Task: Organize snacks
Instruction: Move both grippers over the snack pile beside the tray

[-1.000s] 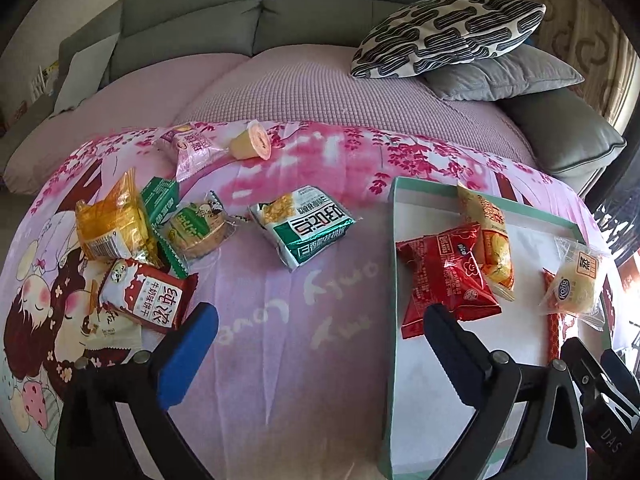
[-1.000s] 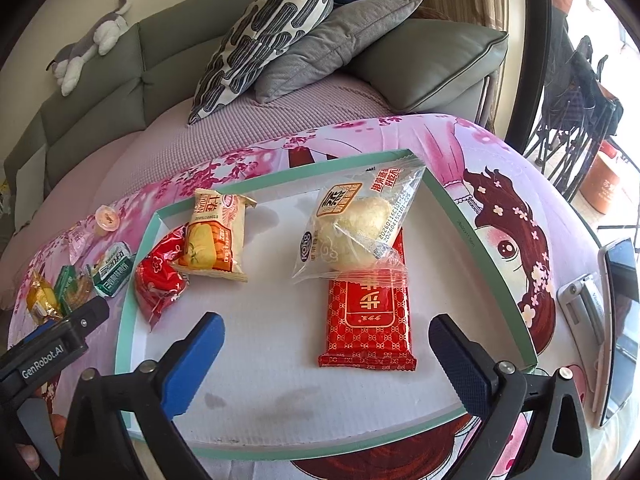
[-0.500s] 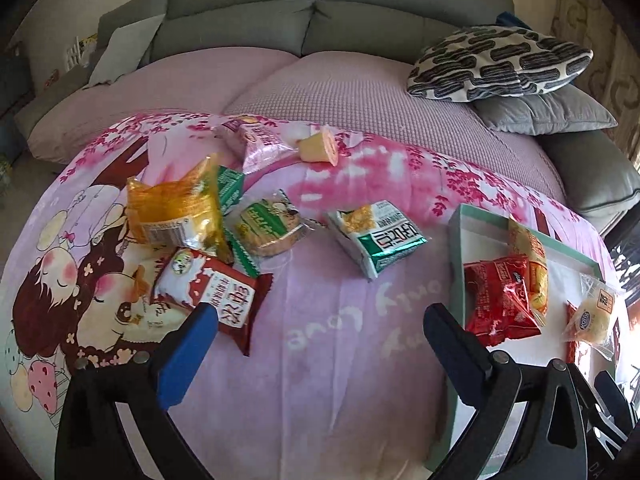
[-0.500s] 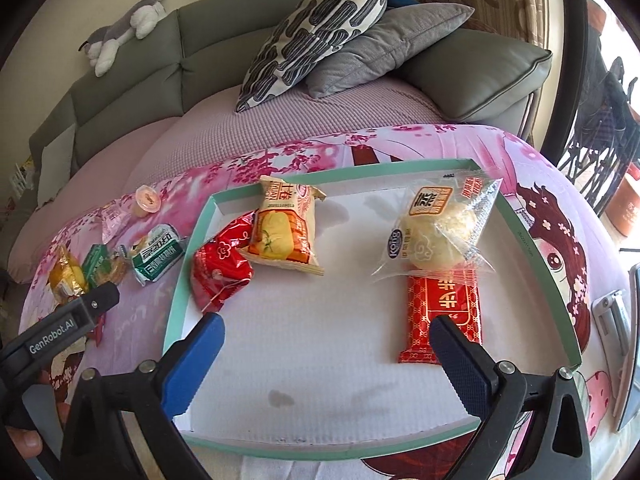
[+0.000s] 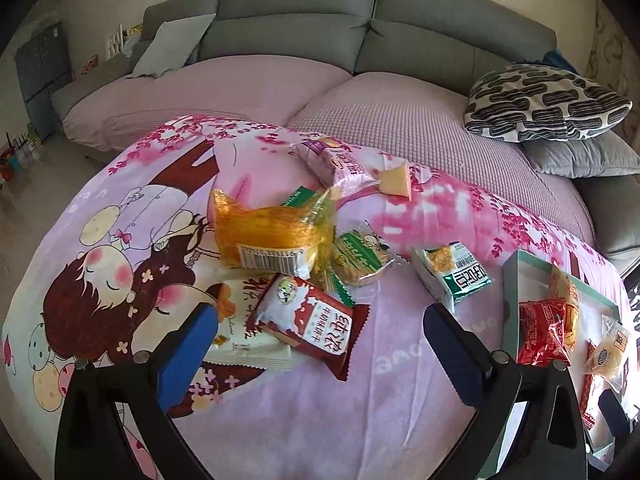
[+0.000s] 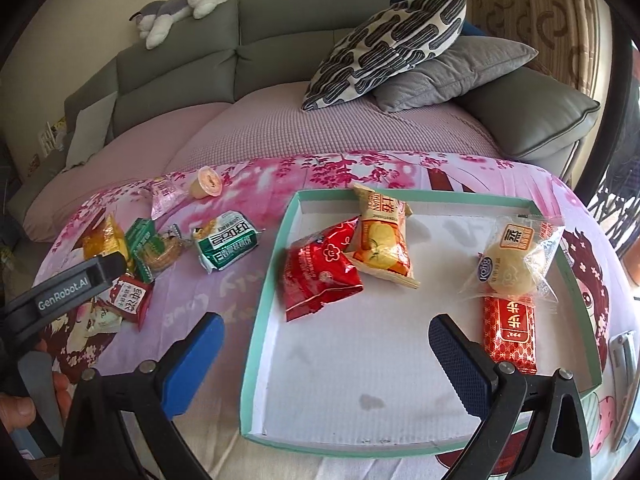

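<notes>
A loose heap of snack packets lay on the pink-patterned tabletop: a brown-and-white milk wafer packet overlapped a white packet, with a yellow bag just behind them and a round green-labelled cake touching that bag's right side. A green-and-white packet sat apart to the right, and a pink packet and a small jelly cup lay near the far edge.

To the right stood a shallow tray with a teal rim. Inside it, a red packet leaned against a yellow cake packet near the far left corner, while a clear-wrapped bun partly overlapped a flat red bar by the right wall.

The left claw hovered spread wide over the wafer packet, pinching nothing. The right claw was likewise spread wide over the tray's left wall, holding nothing.

A grey sofa with a patterned cushion stood behind.
</notes>
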Demonstrator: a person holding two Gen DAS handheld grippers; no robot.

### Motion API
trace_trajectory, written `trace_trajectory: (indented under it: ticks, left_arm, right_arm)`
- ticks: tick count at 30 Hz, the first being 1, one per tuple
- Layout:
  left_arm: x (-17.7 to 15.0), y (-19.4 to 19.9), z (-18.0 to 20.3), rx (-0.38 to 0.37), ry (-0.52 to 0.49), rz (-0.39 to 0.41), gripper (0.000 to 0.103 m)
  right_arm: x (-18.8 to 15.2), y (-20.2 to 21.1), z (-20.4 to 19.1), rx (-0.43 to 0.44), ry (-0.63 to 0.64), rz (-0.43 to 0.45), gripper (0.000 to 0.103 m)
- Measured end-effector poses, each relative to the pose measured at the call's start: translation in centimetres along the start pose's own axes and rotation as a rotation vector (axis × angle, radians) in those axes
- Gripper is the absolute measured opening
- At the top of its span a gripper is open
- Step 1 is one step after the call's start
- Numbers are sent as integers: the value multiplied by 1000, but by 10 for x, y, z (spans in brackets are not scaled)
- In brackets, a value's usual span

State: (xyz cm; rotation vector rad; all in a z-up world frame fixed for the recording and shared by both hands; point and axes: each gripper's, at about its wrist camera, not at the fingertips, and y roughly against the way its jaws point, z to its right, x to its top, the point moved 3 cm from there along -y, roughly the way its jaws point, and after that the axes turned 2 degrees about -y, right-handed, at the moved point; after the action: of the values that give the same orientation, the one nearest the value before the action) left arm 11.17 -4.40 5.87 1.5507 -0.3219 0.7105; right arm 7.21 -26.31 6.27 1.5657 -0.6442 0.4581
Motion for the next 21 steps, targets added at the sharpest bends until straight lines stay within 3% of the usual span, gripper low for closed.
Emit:
trace_trajectory:
  ticks: [21]
  left_arm:
    - [16,-4,-77,100,71,34,102]
  right_arm:
    - [-11,-20,-93,26,183,-29,103]
